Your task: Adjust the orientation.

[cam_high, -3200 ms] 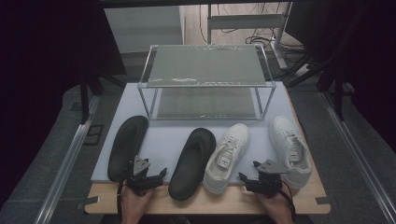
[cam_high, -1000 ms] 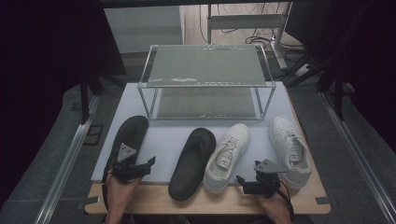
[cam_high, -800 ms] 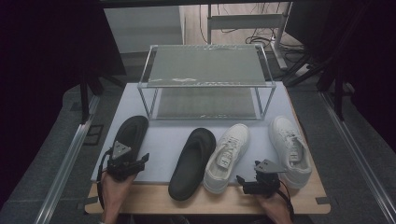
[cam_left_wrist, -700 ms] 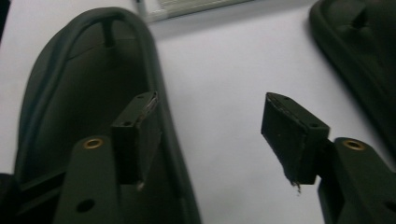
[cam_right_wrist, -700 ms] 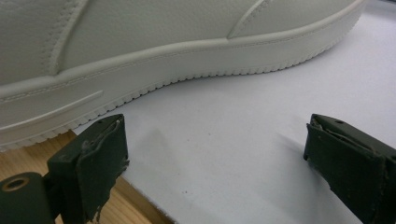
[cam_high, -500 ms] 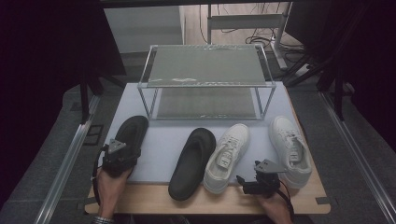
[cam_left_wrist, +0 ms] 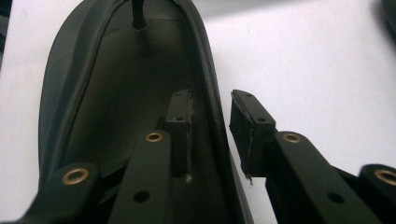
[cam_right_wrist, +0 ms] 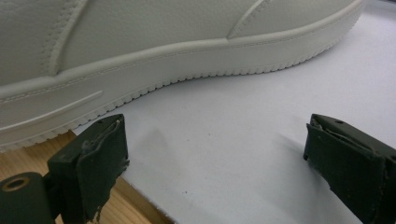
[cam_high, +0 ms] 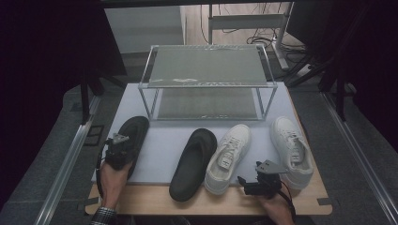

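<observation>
Left tool [cam_left_wrist: 210, 135] closing astride slipper [cam_left_wrist: 126, 116] rim, a sliver of gap left | right tool [cam_right_wrist: 215, 163] wide open, empty beside sneaker [cam_right_wrist: 163, 51] | risk: thin rim slips free when lifted

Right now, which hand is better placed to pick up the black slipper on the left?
Left. The left gripper has just been closing, its jaws either side of the left slipper edge. The right gripper sits open beside a white sneaker, far from it.
</observation>
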`<act>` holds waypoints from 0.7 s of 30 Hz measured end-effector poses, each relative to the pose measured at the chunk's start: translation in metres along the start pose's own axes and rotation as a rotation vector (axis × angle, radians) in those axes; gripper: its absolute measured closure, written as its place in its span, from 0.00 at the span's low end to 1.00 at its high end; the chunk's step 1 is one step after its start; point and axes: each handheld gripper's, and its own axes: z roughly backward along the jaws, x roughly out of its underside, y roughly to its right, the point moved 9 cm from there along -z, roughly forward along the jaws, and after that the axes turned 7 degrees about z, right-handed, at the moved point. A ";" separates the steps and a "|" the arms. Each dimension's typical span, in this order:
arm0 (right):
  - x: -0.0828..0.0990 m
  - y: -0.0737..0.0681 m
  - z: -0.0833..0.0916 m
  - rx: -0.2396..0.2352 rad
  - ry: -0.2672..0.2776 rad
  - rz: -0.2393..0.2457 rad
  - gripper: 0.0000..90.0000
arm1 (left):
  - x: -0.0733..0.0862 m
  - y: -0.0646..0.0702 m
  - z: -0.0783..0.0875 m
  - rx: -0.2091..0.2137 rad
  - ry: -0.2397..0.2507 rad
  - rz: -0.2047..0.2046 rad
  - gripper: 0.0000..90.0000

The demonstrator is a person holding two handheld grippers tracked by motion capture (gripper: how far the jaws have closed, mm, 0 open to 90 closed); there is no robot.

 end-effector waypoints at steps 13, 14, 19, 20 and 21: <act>0.000 0.000 0.000 0.000 0.000 0.000 0.07 | 0.001 -0.004 0.001 -0.007 -0.003 0.022 0.92; 0.000 0.000 0.000 0.000 0.000 -0.001 0.07 | 0.001 -0.005 0.002 -0.003 0.002 0.026 0.93; 0.000 0.000 0.000 0.000 0.000 0.000 0.07 | 0.003 -0.008 0.010 0.005 0.012 0.025 0.93; 0.000 0.000 0.000 0.000 0.000 -0.002 0.07 | 0.003 -0.008 0.012 0.005 0.010 0.021 0.93; 0.000 0.000 0.000 0.000 0.000 -0.002 0.07 | 0.004 -0.007 0.013 0.007 0.012 0.020 0.93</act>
